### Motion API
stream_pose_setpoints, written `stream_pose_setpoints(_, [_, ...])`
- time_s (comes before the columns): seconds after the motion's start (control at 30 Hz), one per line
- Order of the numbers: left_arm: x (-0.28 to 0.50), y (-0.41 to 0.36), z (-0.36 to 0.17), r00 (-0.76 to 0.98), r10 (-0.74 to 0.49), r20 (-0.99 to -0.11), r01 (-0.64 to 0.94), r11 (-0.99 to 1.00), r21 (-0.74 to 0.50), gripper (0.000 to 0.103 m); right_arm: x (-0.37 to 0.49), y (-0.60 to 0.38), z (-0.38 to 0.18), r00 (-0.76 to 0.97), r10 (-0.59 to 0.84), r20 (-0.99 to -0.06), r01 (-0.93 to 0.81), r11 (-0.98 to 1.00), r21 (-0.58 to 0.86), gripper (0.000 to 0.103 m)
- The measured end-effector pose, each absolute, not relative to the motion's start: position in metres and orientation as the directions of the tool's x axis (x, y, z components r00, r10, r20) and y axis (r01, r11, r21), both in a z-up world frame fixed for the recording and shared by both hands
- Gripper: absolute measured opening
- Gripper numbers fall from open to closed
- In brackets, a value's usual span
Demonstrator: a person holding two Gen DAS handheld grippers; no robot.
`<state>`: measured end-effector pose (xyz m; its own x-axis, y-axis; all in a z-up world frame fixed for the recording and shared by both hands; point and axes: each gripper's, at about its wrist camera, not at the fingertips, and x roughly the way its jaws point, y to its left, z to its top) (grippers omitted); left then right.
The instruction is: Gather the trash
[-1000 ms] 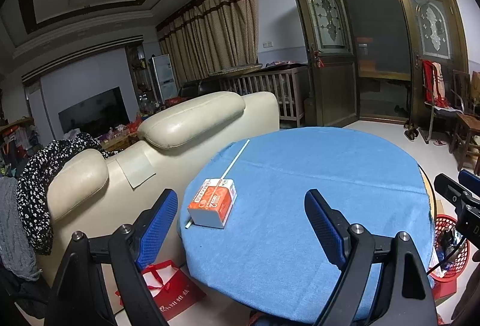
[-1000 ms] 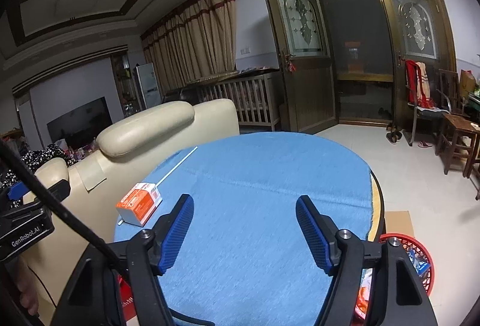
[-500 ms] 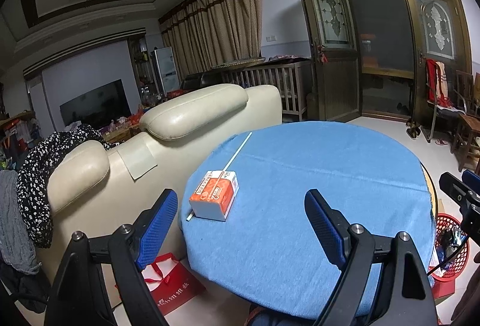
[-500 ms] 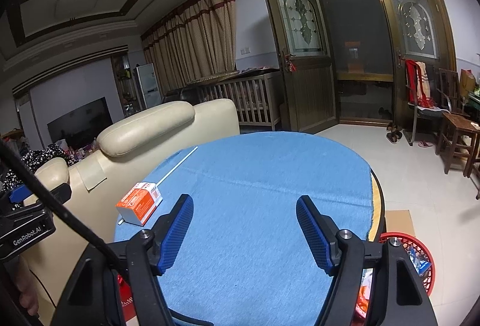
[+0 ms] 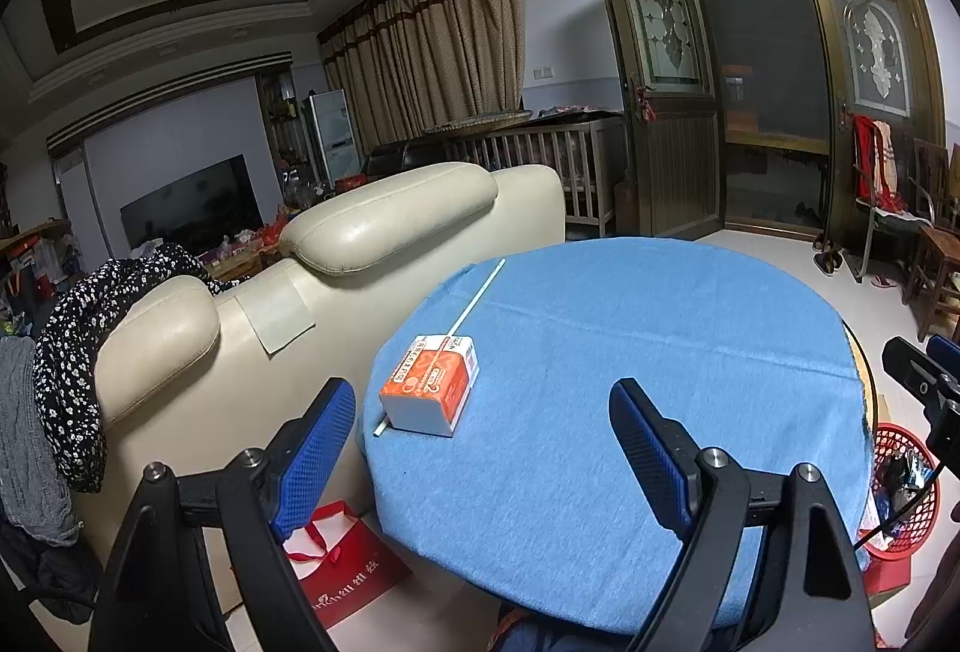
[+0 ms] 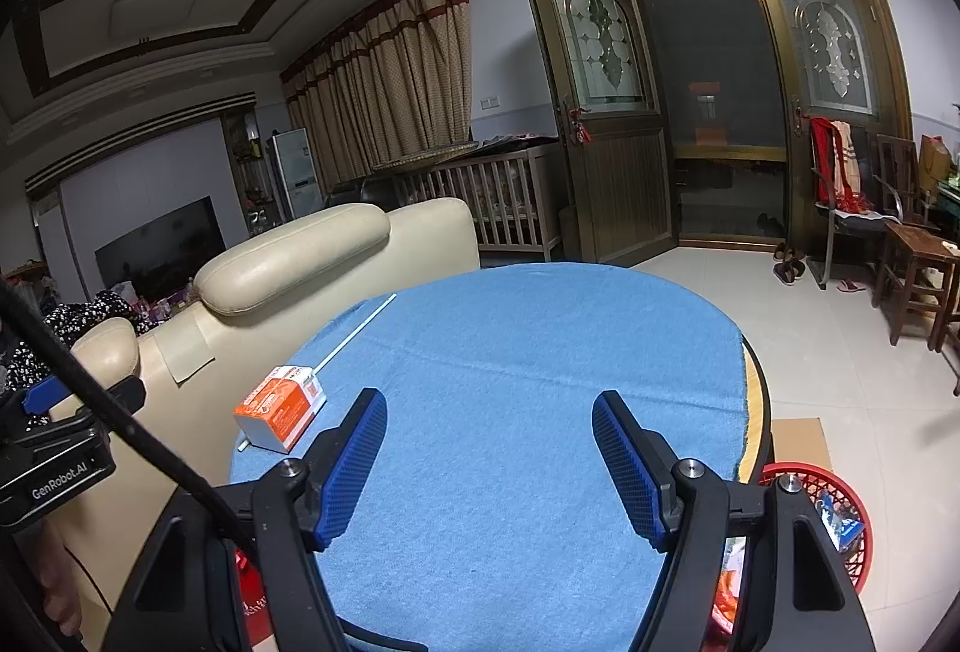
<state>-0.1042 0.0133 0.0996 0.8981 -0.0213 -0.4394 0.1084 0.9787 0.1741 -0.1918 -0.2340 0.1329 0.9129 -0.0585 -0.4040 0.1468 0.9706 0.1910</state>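
An orange and white carton (image 5: 431,392) lies near the left edge of the round table with a blue cloth (image 5: 630,382). It also shows in the right wrist view (image 6: 281,407). A thin white stick (image 5: 474,299) lies on the cloth and runs under the carton. My left gripper (image 5: 483,451) is open and empty, short of the carton. My right gripper (image 6: 489,463) is open and empty over the cloth, to the right of the carton. A red trash basket (image 6: 831,523) with scraps stands on the floor at the table's right.
A cream sofa (image 5: 312,304) backs onto the table's left side. A red gift bag (image 5: 342,571) lies on the floor below the table edge. Wooden chairs (image 6: 912,268) stand at the far right. A flat cardboard sheet (image 6: 798,442) lies by the basket.
The left gripper has drawn back and risen slightly, so the carton and table sit a little higher in its view. The right gripper has barely moved. Both stay open.
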Motion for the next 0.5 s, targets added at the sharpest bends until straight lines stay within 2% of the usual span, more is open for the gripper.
stream_pose_setpoints(0.5, [-0.1011,0.0124,0.0929,0.885,-0.034,-0.463,0.13,0.975,0.178,0.087,-0.1897,-0.2347,0.1298,0.905,-0.052,-0.422,0.148,0.969,0.2,0.074])
